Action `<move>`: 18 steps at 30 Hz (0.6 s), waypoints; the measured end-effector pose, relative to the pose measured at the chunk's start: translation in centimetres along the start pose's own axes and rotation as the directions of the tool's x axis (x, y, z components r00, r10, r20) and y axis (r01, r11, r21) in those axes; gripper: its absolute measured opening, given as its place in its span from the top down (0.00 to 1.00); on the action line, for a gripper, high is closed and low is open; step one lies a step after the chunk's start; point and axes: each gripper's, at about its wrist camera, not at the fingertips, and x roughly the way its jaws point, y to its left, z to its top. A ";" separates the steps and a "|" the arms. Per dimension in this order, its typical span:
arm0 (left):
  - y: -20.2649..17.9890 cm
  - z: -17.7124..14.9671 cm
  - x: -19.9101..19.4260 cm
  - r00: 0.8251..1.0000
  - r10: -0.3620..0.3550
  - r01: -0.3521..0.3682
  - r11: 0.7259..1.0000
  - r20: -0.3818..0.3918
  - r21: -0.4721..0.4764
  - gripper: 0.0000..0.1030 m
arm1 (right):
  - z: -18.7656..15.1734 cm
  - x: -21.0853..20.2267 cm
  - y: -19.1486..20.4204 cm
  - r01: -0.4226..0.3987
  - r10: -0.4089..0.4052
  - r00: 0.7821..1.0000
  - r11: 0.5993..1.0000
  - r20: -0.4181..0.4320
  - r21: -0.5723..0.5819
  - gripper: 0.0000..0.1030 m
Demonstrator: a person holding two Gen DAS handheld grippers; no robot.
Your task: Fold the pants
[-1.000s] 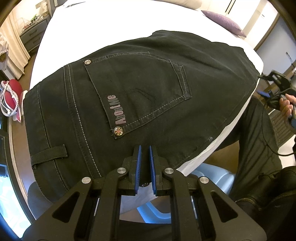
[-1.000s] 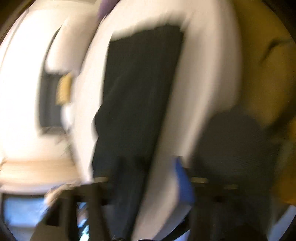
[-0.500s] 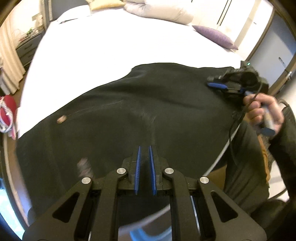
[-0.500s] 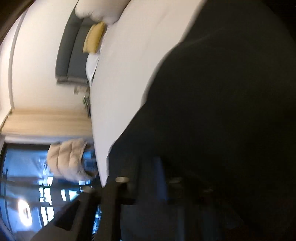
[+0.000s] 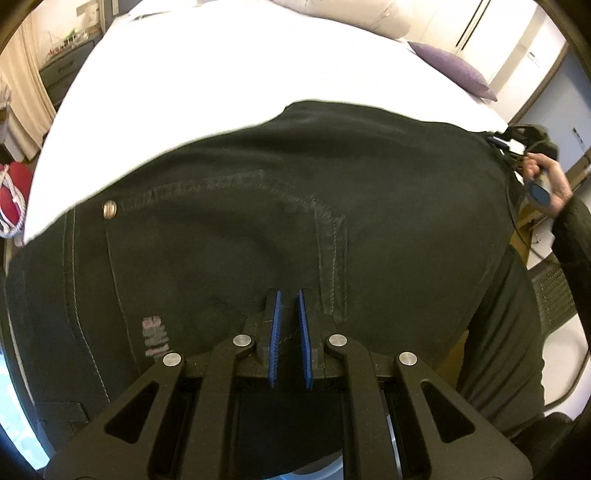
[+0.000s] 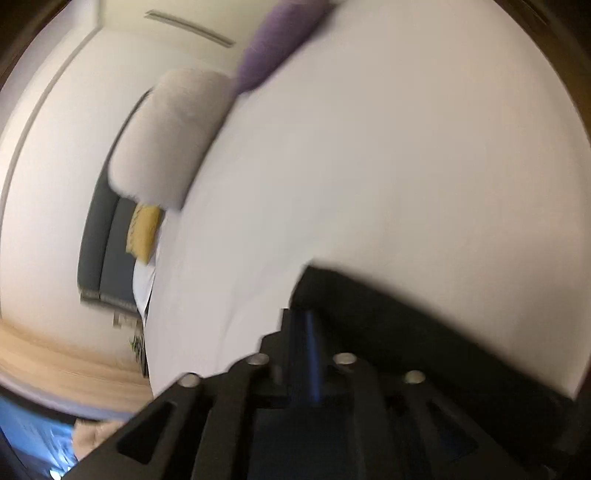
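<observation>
Black jeans (image 5: 258, 229) lie spread on the white bed (image 5: 221, 81), back pocket side up, with a rivet (image 5: 110, 209) at the left. My left gripper (image 5: 289, 295) hovers low over the pocket area, its blue pads a narrow gap apart with cloth between them. My right gripper (image 5: 509, 142) shows at the jeans' far right edge, held by a hand. In the blurred right wrist view my right gripper (image 6: 306, 321) is shut on the black jeans' edge (image 6: 406, 332).
A purple pillow (image 5: 450, 68) and a beige pillow (image 5: 351, 11) lie at the bed's far side. A yellow cushion (image 6: 144, 232) rests by the grey headboard (image 6: 99, 240). A red object (image 5: 11, 192) sits off the bed's left edge.
The left gripper dropped lower over the jeans' pocket. The right gripper swung from above the jeans to their far right edge and now holds the cloth there.
</observation>
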 end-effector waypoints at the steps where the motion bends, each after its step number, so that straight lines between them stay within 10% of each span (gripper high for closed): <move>1: -0.6 0.4 -0.1 1.000 -0.015 0.014 1.000 0.011 0.011 0.91 | -2.0 0.2 0.9 -0.067 0.066 0.996 0.998 -0.063 -0.015 0.78; 7: -4.6 4.2 2.6 0.997 -0.071 0.069 0.993 0.012 0.096 0.91 | -16.5 4.5 1.1 -0.196 0.192 0.881 0.980 -0.433 0.035 0.87; 10: -6.0 5.5 5.1 0.997 -0.066 0.070 0.989 -0.035 0.129 0.91 | -15.5 5.1 -1.3 -0.201 0.228 0.887 0.974 -0.401 0.108 1.00; 13: -5.3 5.7 5.8 0.997 -0.071 0.074 0.991 -0.028 0.111 0.91 | -9.9 3.2 -2.9 -0.128 0.130 0.954 0.991 -0.270 0.026 1.00; 18: -2.0 4.7 5.3 0.995 -0.098 0.097 0.995 0.011 0.023 0.91 | 0.2 0.4 -8.1 -0.018 0.021 0.999 0.996 -0.040 0.084 1.00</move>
